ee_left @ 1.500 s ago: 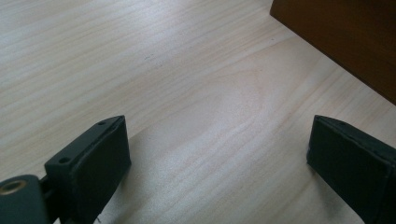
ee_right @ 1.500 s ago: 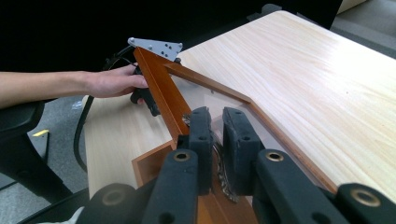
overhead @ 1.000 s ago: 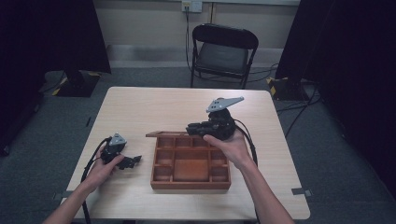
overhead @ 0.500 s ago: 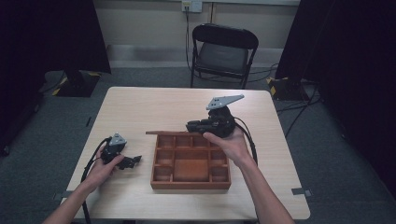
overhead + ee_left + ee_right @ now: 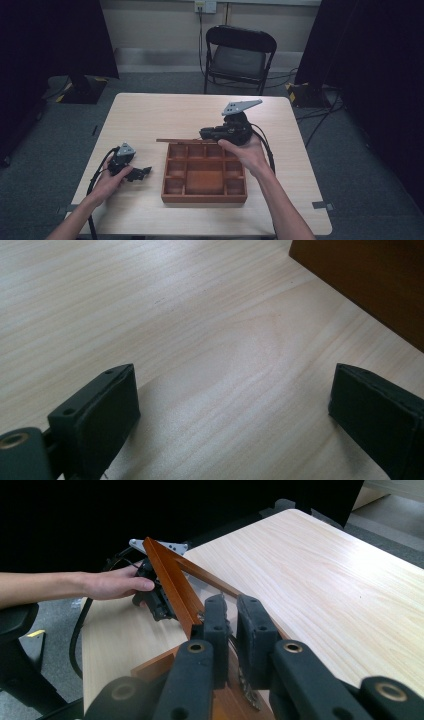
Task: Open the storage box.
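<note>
The right gripper (image 5: 206,133) is clamped on a thin wooden strip (image 5: 180,141), its jaws having just closed on it. The strip lies along the far rim of the brown wooden compartment tray (image 5: 204,199), which sits near the middle of the desk (image 5: 150,115). Left of the tray, the left gripper (image 5: 142,172) rests low on the desk in the person's hand, jaws wide apart with only bare wood between them.

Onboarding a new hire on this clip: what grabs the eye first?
The right gripper at the far edge of the wooden compartment tray, its jaws shut on a glazed wooden lid frame that it holds raised above the tray. Second: the left gripper resting open on the table, left of the tray.
</note>
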A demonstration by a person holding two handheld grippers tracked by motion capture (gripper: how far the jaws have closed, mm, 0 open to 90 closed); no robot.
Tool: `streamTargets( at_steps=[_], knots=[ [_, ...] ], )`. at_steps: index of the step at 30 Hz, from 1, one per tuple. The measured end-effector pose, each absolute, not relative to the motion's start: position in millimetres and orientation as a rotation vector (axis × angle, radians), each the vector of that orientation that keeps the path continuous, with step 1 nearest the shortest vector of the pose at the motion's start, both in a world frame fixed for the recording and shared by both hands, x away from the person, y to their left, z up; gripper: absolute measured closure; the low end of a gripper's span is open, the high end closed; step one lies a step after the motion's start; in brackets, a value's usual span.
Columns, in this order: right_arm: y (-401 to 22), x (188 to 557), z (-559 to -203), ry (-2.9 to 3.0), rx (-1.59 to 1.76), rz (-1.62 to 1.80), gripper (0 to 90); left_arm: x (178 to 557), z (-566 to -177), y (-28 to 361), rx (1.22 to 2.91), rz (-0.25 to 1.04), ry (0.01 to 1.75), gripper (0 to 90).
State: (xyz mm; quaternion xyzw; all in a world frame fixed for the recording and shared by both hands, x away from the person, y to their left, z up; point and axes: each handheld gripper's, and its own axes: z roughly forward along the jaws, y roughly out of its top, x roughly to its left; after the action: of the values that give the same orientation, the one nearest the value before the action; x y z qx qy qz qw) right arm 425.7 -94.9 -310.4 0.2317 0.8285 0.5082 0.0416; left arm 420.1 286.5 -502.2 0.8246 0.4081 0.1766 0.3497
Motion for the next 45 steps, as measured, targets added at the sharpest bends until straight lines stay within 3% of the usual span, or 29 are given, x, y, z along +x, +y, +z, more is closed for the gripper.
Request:
streamTargets(
  at_steps=[45],
  knots=[
    [-94.8, 434.0, -305.5, 2.509, 0.709, 1.566, 84.5, 420.0, -502.2, 286.5, 2.136, 0.457, 1.057, 5.2]
  ],
)
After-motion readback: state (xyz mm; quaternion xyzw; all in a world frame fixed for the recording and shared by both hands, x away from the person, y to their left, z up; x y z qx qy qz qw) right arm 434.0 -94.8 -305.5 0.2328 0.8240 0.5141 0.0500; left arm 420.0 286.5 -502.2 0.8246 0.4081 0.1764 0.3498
